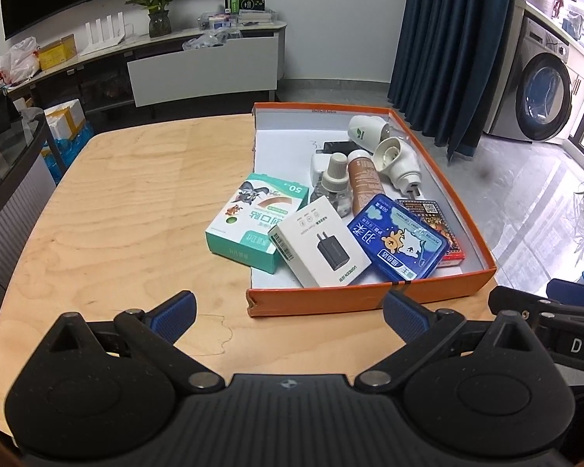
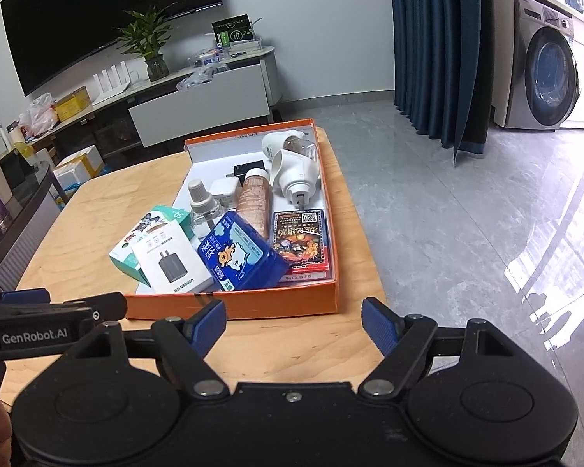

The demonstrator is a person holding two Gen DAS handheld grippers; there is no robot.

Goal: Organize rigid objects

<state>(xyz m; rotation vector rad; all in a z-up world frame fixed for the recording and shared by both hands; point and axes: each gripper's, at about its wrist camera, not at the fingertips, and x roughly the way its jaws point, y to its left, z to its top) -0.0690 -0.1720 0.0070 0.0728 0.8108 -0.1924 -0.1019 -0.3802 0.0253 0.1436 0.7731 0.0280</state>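
An orange box lid [image 1: 370, 299] [image 2: 253, 303] on the wooden table holds a green plaster box [image 1: 253, 222] overhanging its left wall, a white charger box [image 1: 323, 249] [image 2: 171, 260], a blue tin [image 1: 401, 241] [image 2: 241, 257], a card pack [image 2: 301, 241], a brown bottle [image 1: 364, 179], a refill bottle [image 1: 335, 183] and two white plug-in heaters [image 1: 397, 159]. My left gripper [image 1: 288, 311] is open and empty, just in front of the lid. My right gripper [image 2: 294, 323] is open and empty, in front of the lid's near right corner.
The wooden table [image 1: 116, 214] stretches left of the lid. A TV cabinet [image 1: 198, 66] with clutter stands behind. A blue curtain [image 1: 451, 39] and a washing machine [image 1: 541, 85] are at the right. The table's right edge drops to the tiled floor [image 2: 467, 214].
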